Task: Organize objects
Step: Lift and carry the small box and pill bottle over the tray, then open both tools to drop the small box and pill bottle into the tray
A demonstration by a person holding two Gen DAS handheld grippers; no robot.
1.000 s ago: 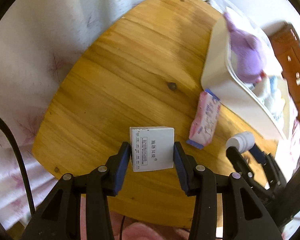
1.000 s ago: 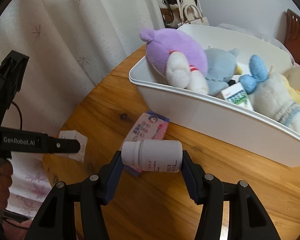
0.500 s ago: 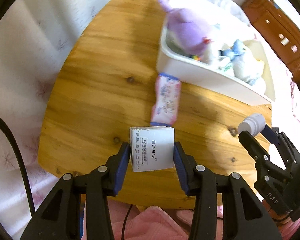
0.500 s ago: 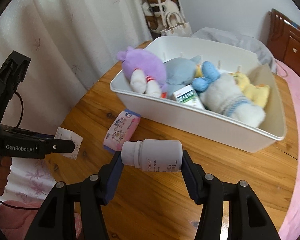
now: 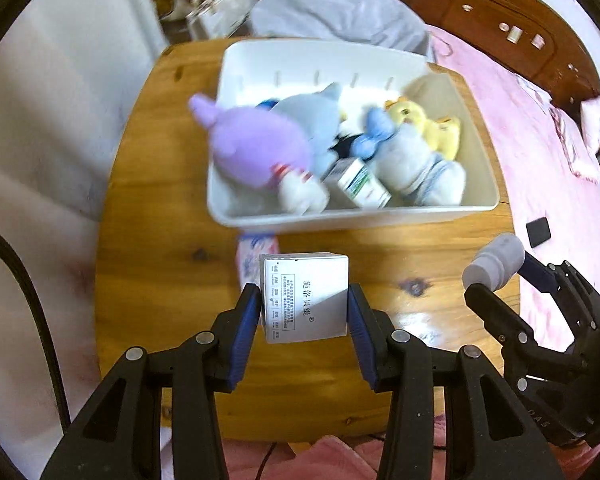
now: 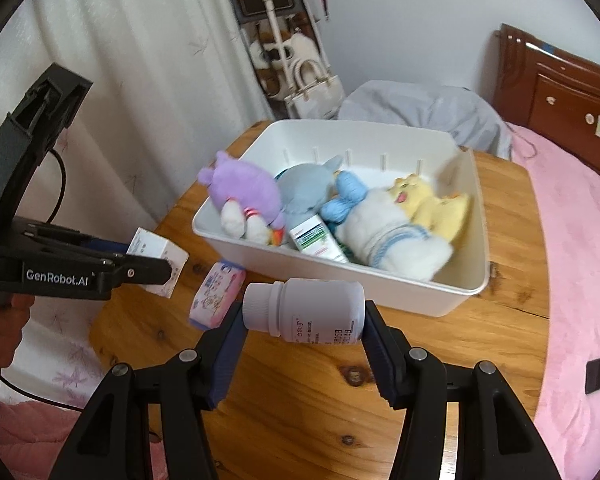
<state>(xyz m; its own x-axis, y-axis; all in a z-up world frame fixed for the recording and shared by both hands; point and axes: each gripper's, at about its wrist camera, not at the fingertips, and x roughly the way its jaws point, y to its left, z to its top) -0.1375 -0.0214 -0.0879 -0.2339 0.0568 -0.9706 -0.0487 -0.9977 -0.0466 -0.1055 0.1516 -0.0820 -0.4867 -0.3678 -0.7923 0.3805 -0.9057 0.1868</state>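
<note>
My left gripper (image 5: 303, 307) is shut on a small white box (image 5: 305, 297) with printed text, held above the wooden table (image 5: 156, 248) in front of the white bin (image 5: 352, 218). My right gripper (image 6: 303, 316) is shut on a white pill bottle (image 6: 304, 311) lying sideways between its pads, cap to the left, also above the table before the bin (image 6: 340, 276). In the left wrist view the bottle (image 5: 494, 261) shows at the right. The right wrist view shows the box (image 6: 156, 249) at the left.
The bin holds a purple plush (image 5: 256, 148), a grey-blue plush (image 6: 304, 194), a white plush (image 6: 396, 240), a yellow plush (image 6: 432, 204) and a green-and-white carton (image 6: 316, 238). A pink tissue pack (image 6: 217, 294) lies on the table by the bin. Curtain stands left, pink bed right.
Both grippers rose and swung round toward the bin, each keeping its object. The left view rolled, so the bin now lies straight ahead and the tissue pack sits behind the box.
</note>
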